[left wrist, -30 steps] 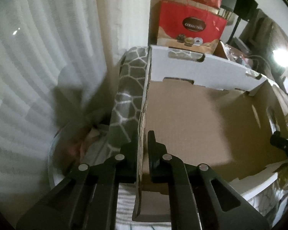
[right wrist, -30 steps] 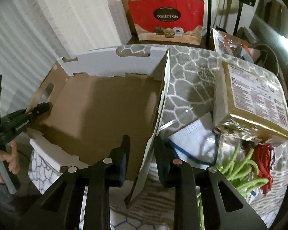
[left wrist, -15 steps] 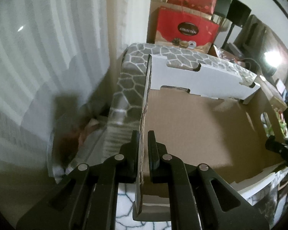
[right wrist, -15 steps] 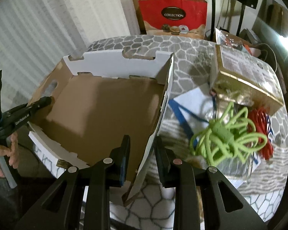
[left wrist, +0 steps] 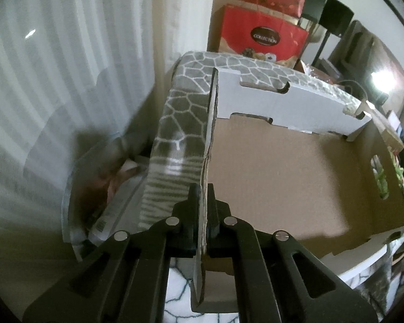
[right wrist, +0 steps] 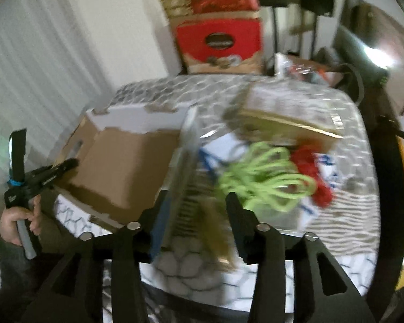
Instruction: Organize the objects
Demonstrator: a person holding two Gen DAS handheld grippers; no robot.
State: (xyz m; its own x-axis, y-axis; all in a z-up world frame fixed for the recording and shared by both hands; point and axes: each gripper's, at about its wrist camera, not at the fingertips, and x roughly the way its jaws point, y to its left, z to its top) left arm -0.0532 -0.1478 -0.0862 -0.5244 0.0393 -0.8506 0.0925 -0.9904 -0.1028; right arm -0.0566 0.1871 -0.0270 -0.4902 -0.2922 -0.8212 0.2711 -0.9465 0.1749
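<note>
An open, shallow cardboard box [left wrist: 282,167] with white outer walls sits on the table with the grey hexagon-pattern cloth [left wrist: 180,113]. My left gripper [left wrist: 203,196] is shut on the box's left wall. In the blurred right wrist view the box [right wrist: 126,161] lies at the left. My right gripper [right wrist: 194,204] is open and its fingers stand apart on either side of the box's right wall without pinching it. A green cord bundle [right wrist: 264,177], a red bundle [right wrist: 312,172] and a gold-edged flat box [right wrist: 288,113] lie on the table to the right.
Red gift boxes [left wrist: 261,37] are stacked behind the table. White curtains [left wrist: 67,80] hang at the left. A clear bin [left wrist: 99,196] with papers stands on the floor left of the table. White and blue papers [right wrist: 323,167] lie under the cords.
My right gripper has opened and let go of the box's right wall, and has pulled back and up. My left gripper has closed tighter on the left wall.
</note>
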